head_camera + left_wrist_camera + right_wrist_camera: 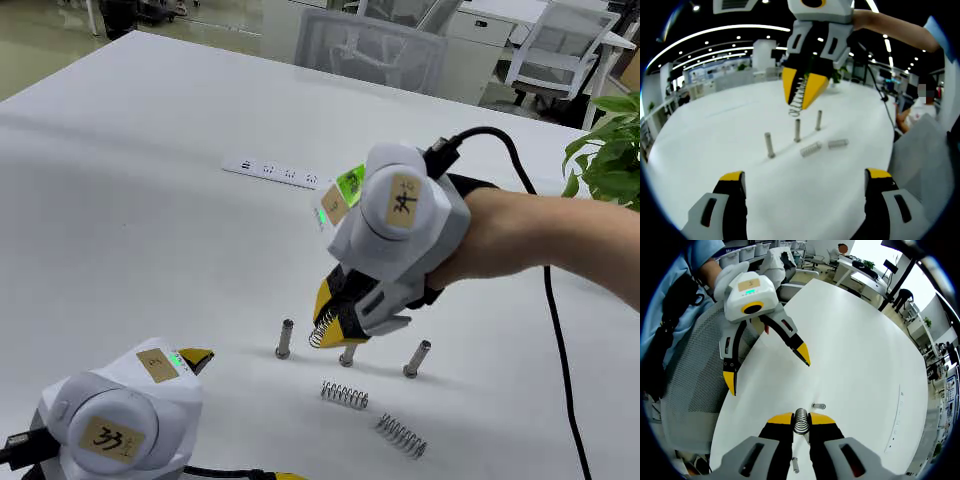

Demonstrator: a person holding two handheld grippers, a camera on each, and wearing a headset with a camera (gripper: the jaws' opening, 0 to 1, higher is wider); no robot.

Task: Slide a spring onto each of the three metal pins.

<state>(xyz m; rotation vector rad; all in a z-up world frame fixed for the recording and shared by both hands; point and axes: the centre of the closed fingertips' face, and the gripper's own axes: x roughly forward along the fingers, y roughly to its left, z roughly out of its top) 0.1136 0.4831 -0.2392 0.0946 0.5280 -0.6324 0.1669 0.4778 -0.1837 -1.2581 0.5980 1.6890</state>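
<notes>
The right gripper [335, 325] has its yellow tips pinched on a spring [322, 328], which hangs tilted with its lower end just over the top of the middle pin [347, 354]. The left pin [285, 338] stands at 9 o'clock of that one and the right pin [417, 358] at 3 o'clock, all three upright, bare and set apart from each other. Two loose springs [344, 395] [401, 436] lie flat on the table at 5 o'clock of the pins, near them but not touching. At 8 o'clock the left gripper [804, 175] hovers low with its jaws spread wide and nothing between them. The white table [150, 200] runs broad and bare from 9 to 12 o'clock, apart from a power strip [270, 170] at 11. Its far edge lies at 12 to 1 o'clock with chairs [370, 50] behind it, and a plant [610, 150] sits at 2 o'clock.
</notes>
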